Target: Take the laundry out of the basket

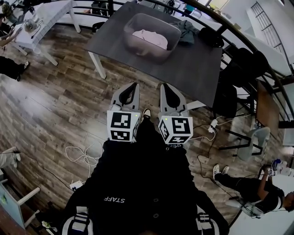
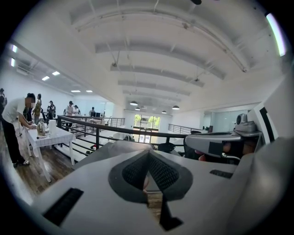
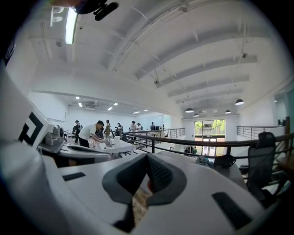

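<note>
In the head view a grey basket stands on a dark grey table, with pink laundry lying inside it. My left gripper and right gripper are held side by side over the wooden floor, short of the table's near edge and pointing toward it. Both are well apart from the basket. In the left gripper view the left gripper has its pads meeting with nothing between them. The right gripper looks the same in the right gripper view, shut and empty.
Dark clothes lie on the table beside the basket. A curved black railing runs behind it, with black chairs at the right. A white table stands far left. Cables trail on the floor. A person sits at lower right.
</note>
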### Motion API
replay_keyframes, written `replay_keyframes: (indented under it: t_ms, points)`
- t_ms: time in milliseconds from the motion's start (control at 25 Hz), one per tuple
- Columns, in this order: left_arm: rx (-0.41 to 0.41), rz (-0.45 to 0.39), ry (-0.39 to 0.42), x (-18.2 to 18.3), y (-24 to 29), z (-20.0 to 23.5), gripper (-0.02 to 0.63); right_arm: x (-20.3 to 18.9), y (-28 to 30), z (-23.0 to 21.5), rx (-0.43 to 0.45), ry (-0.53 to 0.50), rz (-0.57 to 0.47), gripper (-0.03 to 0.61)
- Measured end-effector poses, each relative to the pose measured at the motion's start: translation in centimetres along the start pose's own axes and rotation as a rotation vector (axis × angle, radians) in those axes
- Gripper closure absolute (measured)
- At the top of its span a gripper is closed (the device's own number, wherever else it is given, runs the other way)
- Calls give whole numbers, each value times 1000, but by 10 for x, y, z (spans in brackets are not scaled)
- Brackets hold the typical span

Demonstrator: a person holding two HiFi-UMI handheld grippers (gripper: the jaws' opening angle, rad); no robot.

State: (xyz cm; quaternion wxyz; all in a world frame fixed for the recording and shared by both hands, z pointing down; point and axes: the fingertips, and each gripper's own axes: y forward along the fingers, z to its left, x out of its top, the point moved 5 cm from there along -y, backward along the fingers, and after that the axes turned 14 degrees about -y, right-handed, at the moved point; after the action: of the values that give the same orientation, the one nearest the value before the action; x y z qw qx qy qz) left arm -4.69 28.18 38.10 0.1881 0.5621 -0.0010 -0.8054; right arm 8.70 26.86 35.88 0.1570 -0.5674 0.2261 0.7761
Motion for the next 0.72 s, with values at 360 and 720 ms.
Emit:
replay_keyframes:
  t_ms: [360,720]
  points:
    - [34,-32,26,32,83,21,615,9,90,-46,22,-40,-38,565]
    - [66,-37,29,73,185,35,615,14,183,-115,61,-27,-51,565]
